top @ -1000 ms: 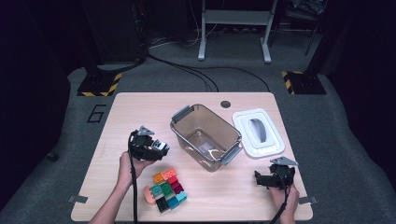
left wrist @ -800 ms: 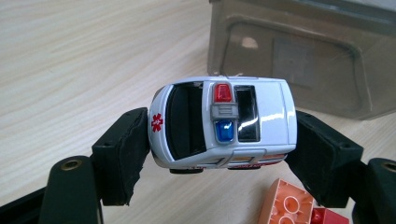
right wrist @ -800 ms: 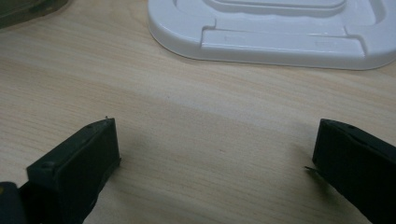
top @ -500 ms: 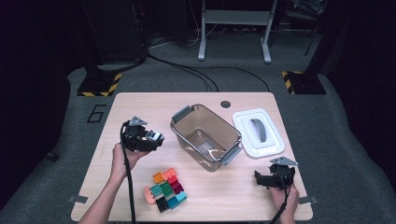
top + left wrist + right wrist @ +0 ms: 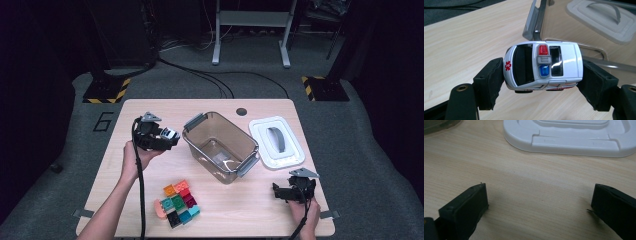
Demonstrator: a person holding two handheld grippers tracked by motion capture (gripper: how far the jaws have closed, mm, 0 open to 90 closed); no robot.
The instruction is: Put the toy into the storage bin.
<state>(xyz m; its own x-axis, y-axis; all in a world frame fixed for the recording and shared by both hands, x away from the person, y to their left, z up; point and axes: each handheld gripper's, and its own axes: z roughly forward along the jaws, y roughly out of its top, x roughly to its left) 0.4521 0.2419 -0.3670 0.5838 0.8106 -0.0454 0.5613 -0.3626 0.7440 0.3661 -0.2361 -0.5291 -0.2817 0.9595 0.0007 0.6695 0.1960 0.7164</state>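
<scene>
bare table (image 5: 150, 177) left of open bin (image 5: 220, 145), lid (image 5: 276, 142) at its right, blocks (image 5: 177, 202) near front edge

The high view looks forward and down over the whole desk (image 5: 150, 107); both tool views sit close, sharing the white lid (image 5: 276, 142) at three o'clock.

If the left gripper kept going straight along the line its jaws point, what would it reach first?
Most likely the clear bin: the left gripper, shut on the toy ambulance, points at the bin's near end and grey latch. Depth is unclear; it might pass above the rim.
</scene>
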